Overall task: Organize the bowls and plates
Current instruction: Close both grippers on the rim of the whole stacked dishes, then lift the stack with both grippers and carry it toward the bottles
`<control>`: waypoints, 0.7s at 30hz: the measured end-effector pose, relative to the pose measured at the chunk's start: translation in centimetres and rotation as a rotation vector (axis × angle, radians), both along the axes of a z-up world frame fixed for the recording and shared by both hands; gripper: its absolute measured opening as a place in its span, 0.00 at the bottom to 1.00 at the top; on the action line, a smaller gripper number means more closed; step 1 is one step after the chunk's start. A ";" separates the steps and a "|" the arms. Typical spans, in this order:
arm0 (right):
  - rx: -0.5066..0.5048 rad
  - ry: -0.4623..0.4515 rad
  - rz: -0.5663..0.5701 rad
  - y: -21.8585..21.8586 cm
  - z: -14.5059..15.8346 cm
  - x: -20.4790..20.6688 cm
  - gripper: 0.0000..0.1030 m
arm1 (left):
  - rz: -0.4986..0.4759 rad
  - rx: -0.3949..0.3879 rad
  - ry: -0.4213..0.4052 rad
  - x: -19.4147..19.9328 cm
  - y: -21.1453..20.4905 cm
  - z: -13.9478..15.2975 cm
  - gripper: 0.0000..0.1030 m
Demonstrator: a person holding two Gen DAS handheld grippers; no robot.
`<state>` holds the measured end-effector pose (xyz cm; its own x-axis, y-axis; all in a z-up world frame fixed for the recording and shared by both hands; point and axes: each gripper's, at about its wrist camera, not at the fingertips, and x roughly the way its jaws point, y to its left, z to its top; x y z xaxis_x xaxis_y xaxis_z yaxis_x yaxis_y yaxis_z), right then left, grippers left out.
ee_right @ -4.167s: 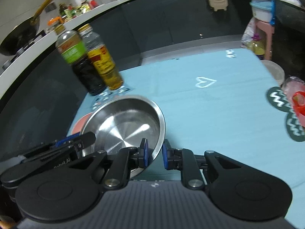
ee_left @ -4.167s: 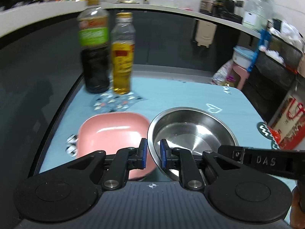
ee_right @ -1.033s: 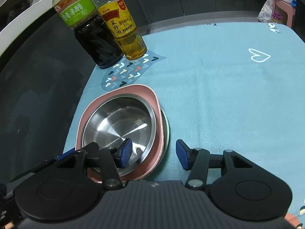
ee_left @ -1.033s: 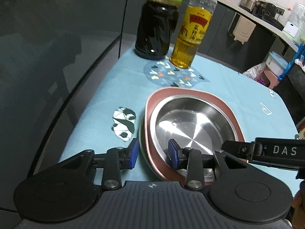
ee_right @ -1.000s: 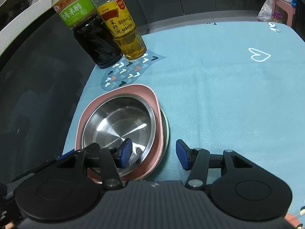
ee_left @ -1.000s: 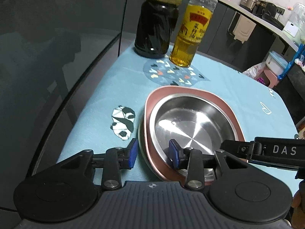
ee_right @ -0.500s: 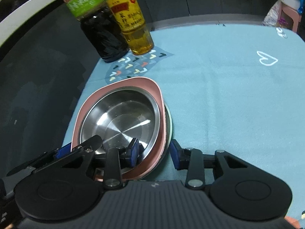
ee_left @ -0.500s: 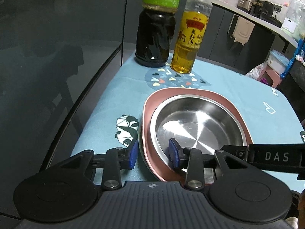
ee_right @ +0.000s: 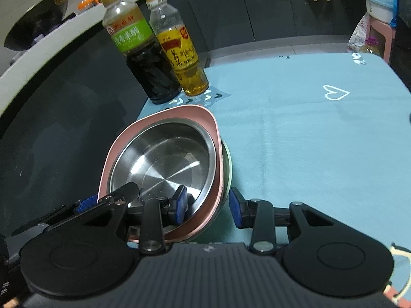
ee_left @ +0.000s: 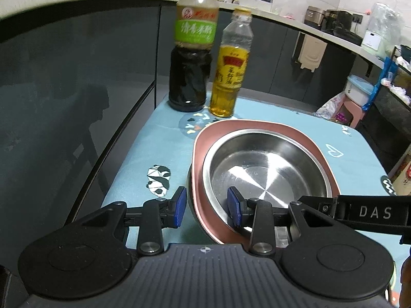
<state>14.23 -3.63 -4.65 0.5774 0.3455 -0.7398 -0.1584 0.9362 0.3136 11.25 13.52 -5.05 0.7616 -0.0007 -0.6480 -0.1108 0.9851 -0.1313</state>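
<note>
A steel bowl (ee_left: 267,169) sits in a pink plate (ee_left: 199,151), which rests on a pale green plate (ee_right: 227,169). The stack hangs tilted just above the blue tablecloth (ee_right: 308,141). My left gripper (ee_left: 206,206) is shut on the stack's near left rim, one pad inside the bowl and one outside the bottom plate. My right gripper (ee_right: 207,205) is shut on the near right rim in the same way. The right gripper's finger (ee_left: 359,211) crosses the left wrist view. The left gripper's blue pad (ee_right: 88,202) shows in the right wrist view.
A dark sauce bottle (ee_left: 191,59) and a yellow oil bottle (ee_left: 230,69) stand just behind the stack on a heart-patterned mat (ee_left: 192,124). A panda coaster (ee_left: 158,179) lies to the left, near the table's left edge. A zigzag coaster (ee_left: 388,184) lies far right.
The right gripper's jaws closed from wide apart onto the stack's rim. Both grippers then rose with the stack, which now hangs off the cloth and hides part of the heart mat.
</note>
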 end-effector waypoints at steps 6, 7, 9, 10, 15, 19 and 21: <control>0.021 -0.030 -0.017 -2.0 1.4 -2.6 0.35 | -0.021 0.013 -0.023 -2.3 -2.1 1.3 0.32; 0.026 -0.033 -0.021 -2.4 1.5 -3.1 0.35 | -0.024 0.018 -0.024 -2.7 -2.4 1.4 0.32; 0.032 -0.032 -0.027 -3.1 1.5 -3.9 0.35 | -0.031 0.028 -0.022 -3.6 -3.3 1.5 0.31; 0.035 -0.032 -0.030 -3.5 1.5 -4.3 0.35 | -0.035 0.030 -0.021 -4.0 -3.7 1.5 0.31; 0.036 -0.029 -0.051 -5.2 1.3 -6.6 0.35 | -0.069 0.038 -0.009 -6.3 -5.6 1.4 0.32; 0.030 -0.036 -0.069 -6.2 1.3 -8.6 0.35 | -0.099 0.038 0.003 -8.0 -6.7 1.2 0.32; 0.027 -0.040 -0.080 -6.6 1.3 -9.6 0.35 | -0.115 0.043 0.010 -8.7 -7.3 1.0 0.32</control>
